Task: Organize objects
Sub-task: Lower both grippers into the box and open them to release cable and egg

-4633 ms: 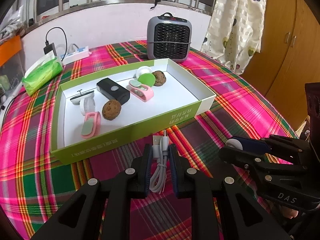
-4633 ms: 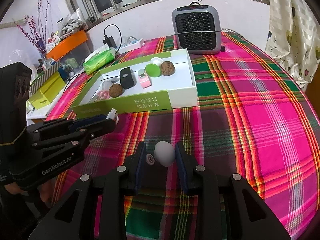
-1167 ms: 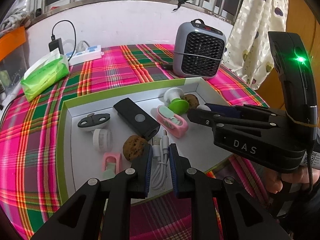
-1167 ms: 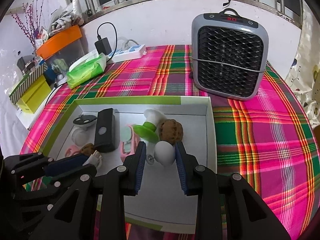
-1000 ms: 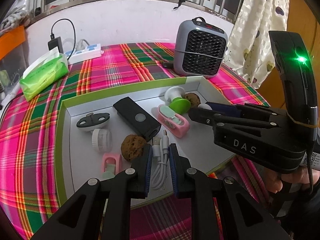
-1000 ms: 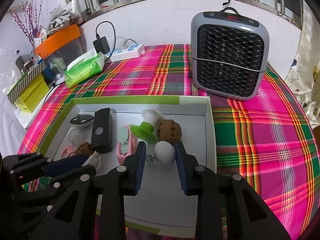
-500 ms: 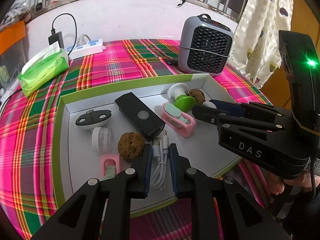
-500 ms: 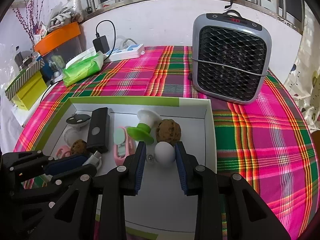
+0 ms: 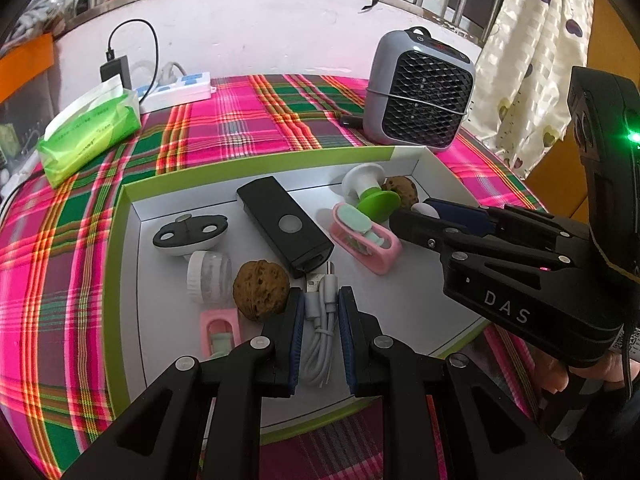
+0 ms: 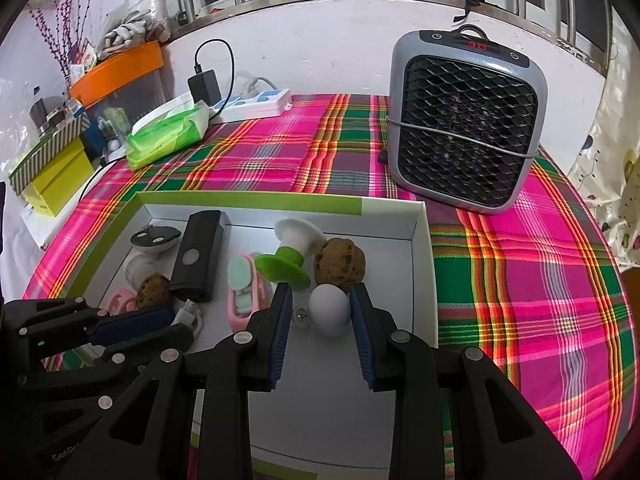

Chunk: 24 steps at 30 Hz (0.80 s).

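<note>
Both of our grippers, which a few seconds back sat over bare plaid cloth in front of the box, are now carried in over its white floor, and over the last second the items inside have crept only slightly closer.

Our left gripper (image 9: 319,300) is pressed together on a coiled white cable (image 9: 318,332), the plugs poking out past the fingertips beside a walnut (image 9: 261,290). We hold it by the bundle's middle, we judge, so the loops stay gathered when it is set down. Our right gripper (image 10: 320,308) pinches a small white egg-shaped piece (image 10: 329,309) between its blue pads; a little metal stud sticks out on its left side. The piece hangs over open floor near the second walnut (image 10: 339,265) and the green-and-white suction piece (image 10: 290,254).

Farther out in the green-edged box (image 9: 120,264) lie a black rectangular device (image 9: 284,226), a pink clip (image 9: 366,238), a second pink clip (image 9: 220,332), a small clear jar (image 9: 210,276) and a dark oval piece (image 9: 190,236). They crowd the far and left parts, so the near right floor looks like the free spot for both loads.

Beyond the box on the plaid tablecloth (image 10: 520,280) stand a grey heater (image 10: 466,118), a green tissue pack (image 10: 168,136) and a power strip (image 10: 256,106).
</note>
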Tool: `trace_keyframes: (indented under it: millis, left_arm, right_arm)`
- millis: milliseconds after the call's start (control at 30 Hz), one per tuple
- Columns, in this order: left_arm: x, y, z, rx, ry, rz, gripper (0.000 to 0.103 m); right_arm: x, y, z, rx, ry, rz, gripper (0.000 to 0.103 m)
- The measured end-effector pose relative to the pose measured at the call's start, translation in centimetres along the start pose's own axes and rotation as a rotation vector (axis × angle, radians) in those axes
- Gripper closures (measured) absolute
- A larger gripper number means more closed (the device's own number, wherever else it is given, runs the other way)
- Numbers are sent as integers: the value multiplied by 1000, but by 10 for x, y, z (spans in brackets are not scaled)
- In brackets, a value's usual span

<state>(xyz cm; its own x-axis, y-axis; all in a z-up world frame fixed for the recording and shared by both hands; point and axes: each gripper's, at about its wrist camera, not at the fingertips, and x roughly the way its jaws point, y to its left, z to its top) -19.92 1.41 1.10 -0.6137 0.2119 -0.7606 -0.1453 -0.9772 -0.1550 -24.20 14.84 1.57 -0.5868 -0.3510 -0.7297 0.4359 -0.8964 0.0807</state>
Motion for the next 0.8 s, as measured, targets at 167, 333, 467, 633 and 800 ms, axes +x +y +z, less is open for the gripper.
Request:
trace_keyframes:
  millis: [167, 333, 467, 633, 800]
  left_arm:
    - [0, 0, 0, 0, 0, 1, 88]
    - [0, 0, 0, 1, 0, 1, 87]
    - [0, 0, 0, 1, 0, 1, 87]
    - [0, 0, 0, 0, 0, 4, 87]
    - [0, 1, 0, 1, 1, 11, 86]
  right_arm:
    - [0, 1, 0, -3, 2, 0, 72]
    - [1, 3, 0, -11, 5, 0, 72]
    - [1, 4, 0, -14, 7, 0, 72]
    - [1, 4, 0, -13, 7, -1, 72]
    - [1, 4, -1, -11, 6, -5, 71]
